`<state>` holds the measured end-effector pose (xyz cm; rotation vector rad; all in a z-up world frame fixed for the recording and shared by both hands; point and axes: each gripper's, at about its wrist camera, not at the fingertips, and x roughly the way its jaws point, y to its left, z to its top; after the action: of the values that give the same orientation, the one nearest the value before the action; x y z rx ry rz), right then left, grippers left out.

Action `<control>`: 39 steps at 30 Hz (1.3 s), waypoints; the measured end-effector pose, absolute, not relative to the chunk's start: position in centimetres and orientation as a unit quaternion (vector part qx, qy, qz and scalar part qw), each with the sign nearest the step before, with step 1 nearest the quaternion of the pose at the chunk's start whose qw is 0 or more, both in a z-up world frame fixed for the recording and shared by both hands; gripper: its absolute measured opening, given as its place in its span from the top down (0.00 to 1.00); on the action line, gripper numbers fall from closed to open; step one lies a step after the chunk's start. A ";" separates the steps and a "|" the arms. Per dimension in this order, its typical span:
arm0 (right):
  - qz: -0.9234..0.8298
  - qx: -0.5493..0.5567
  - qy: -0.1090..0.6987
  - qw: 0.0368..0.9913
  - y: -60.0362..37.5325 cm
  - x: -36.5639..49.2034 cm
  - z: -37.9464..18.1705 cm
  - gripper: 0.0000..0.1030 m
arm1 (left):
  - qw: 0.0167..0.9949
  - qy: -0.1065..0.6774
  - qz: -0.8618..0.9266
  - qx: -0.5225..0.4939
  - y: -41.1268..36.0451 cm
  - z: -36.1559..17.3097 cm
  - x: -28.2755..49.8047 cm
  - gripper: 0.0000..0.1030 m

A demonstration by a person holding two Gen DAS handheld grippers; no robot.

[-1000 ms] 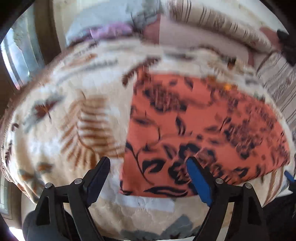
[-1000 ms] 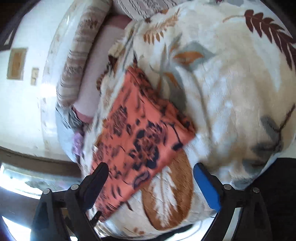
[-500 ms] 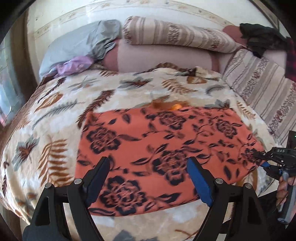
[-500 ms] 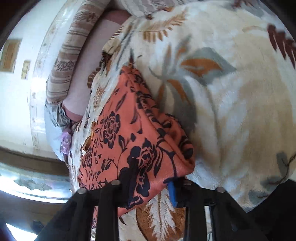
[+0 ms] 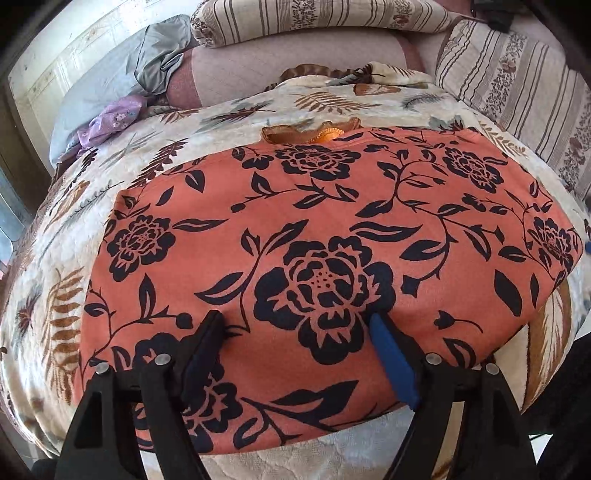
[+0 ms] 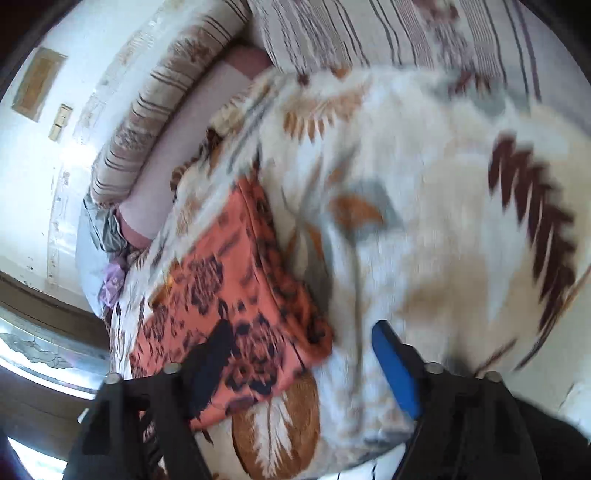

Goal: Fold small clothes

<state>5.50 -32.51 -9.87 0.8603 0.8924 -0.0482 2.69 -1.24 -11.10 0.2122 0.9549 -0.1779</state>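
Observation:
An orange cloth with black flowers [image 5: 332, 221] lies flat as a wide rectangle on the leaf-patterned blanket [image 5: 110, 177]. My left gripper [image 5: 297, 321] hovers low over the cloth's near edge. Its jaws stand wide and are closing slightly, with nothing pinched between them. In the blurred right wrist view the cloth [image 6: 229, 288] shows from its right end. My right gripper [image 6: 301, 330] is opening. The cloth's near right corner lies between its fingers, and the pads stand apart from it.
Striped pillows [image 5: 314, 18] [image 5: 517, 92] line the back and right of the bed. A grey cloth [image 5: 122, 62] and a lilac one [image 5: 110, 118] lie at the back left. A small brown-orange frilled piece [image 5: 314, 134] peeks out past the cloth's far edge.
My left gripper has swung in closer over the cloth's near edge. My right gripper closed on the cloth's near right corner half a second ago, then opened and rose off it.

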 end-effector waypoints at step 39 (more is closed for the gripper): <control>0.082 0.230 0.524 0.816 -18.7 11.9 -11.2 0.15 | 0.831 0.539 -0.005 -0.138 16.0 -9.8 -0.6 0.55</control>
<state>11.91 -18.70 -11.21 0.4911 1.1186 0.1750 -0.58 16.05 -9.85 -0.2935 1.1442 -0.0099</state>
